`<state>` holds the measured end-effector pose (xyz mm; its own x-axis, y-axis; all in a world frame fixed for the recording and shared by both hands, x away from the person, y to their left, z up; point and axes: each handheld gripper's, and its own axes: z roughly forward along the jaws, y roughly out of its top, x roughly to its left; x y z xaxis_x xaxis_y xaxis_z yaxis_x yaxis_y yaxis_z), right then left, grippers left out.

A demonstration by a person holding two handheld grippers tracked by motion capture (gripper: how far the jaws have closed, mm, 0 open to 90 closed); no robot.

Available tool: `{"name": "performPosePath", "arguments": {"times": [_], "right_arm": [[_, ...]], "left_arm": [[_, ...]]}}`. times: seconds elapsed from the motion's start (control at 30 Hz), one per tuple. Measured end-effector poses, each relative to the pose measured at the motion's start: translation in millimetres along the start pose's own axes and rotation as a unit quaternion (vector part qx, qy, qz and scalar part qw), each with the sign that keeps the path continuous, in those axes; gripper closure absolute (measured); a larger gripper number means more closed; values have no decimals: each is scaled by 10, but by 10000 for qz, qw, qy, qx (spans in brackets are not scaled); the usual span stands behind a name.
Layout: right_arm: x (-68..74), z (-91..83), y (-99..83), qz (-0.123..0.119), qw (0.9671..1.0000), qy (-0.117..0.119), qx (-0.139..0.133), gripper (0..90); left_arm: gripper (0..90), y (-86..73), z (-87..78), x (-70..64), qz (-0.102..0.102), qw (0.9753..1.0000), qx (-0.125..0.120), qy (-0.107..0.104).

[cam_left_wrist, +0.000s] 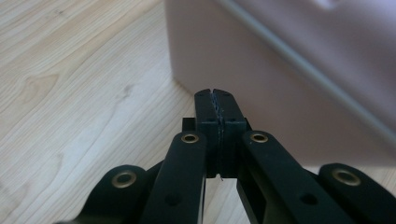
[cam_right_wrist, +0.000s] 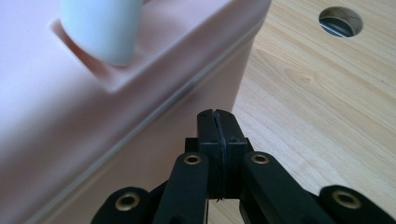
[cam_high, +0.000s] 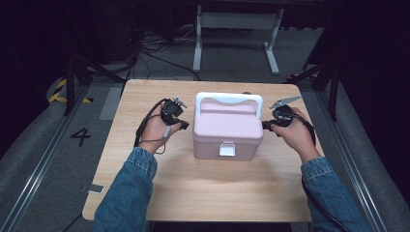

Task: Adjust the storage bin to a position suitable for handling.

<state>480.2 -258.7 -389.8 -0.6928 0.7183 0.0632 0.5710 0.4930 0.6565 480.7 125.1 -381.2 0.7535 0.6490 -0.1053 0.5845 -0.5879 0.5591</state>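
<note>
Pink box (cam_high: 227,130) sat mid-surface (cam_high: 159,193), latch (cam_high: 227,150) facing the person, white handle (cam_high: 229,99) upright over the lid. Left gripper (cam_high: 183,124) was at the box's left side, right gripper (cam_high: 265,124) at its right side, both about level with the box's body, one per flank. Probably a two-sided squeeze or push: flanking it evenly would keep the box from sliding or twisting.

Left gripper view: jaws pressed fully together, nothing between them, tips just beside the pink wall (cam_left_wrist: 261,70) near its lower corner; contact couldn't be told. Right gripper view: jaws likewise closed flat, empty, tips close to the box wall (cam_right_wrist: 140,154) below the lid seam, with the handle's end (cam_right_wrist: 102,28) seated in its recess above. A round hole (cam_right_wrist: 341,21) in the surface lay beyond.

Closed jaws suggested pressing with the tips rather than pinching. Latch looked fastened, lid down.
</note>
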Motion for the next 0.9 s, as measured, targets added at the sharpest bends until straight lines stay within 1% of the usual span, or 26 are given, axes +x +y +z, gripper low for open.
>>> {"name": "performPosePath", "arguments": {"times": [0.03,0.07,0.1,0.13,0.17,0.23,0.3,0.4,0.43,0.53,0.57,0.6,0.63,0.67,0.73,0.83,0.9], "right_arm": [[2,9,-3,42,10000,64,-25,900],[2,18,-4,30,10000,49,-41,900],[3,22,-7,42,10000,47,-40,900],[3,22,-11,60,10000,52,-43,900],[1,19,-15,86,9999,79,-42,900],[5,11,-17,62,9999,119,-32,900],[8,1,-12,92,9998,156,-12,900],[26,-13,-12,70,9999,143,-20,900],[45,-23,-21,123,9998,163,-8,900],[102,-61,-55,111,9997,232,34,900],[126,-77,-72,109,9996,249,36,900],[151,-95,-89,112,9995,275,53,900],[151,-95,-89,112,9995,275,53,900],[211,-130,-137,84,9994,331,56,900],[271,-165,-175,75,9993,356,81,900],[378,-234,-244,-2,9993,340,143,900],[449,-290,-299,2,9992,355,192,900]], "left_arm": [[900,8,15,-17,-4,10000,-32,-44],[900,17,30,-34,4,9999,-86,-147],[900,29,38,-57,3,9998,-35,-183],[900,36,49,-75,33,9999,-7,-107],[900,50,46,-95,87,9999,76,-40],[900,60,36,-113,72,9998,167,-44],[900,55,34,-122,64,9998,168,-60],[900,34,10,-188,197,9995,233,45],[900,25,-3,-212,249,9993,272,56],[900,-25,-33,-280,296,9991,278,108],[900,-46,-43,-301,295,9991,267,130],[900,-67,-57,-319,289,9991,287,108],[900,-67,-57,-319,289,9991,287,108],[900,-109,-76,-345,326,9991,250,114],[900,-149,-95,-375,322,9992,229,108],[900,-233,-138,-476,389,9989,239,59],[900,-289,-164,-549,466,9986,232,30]]}}
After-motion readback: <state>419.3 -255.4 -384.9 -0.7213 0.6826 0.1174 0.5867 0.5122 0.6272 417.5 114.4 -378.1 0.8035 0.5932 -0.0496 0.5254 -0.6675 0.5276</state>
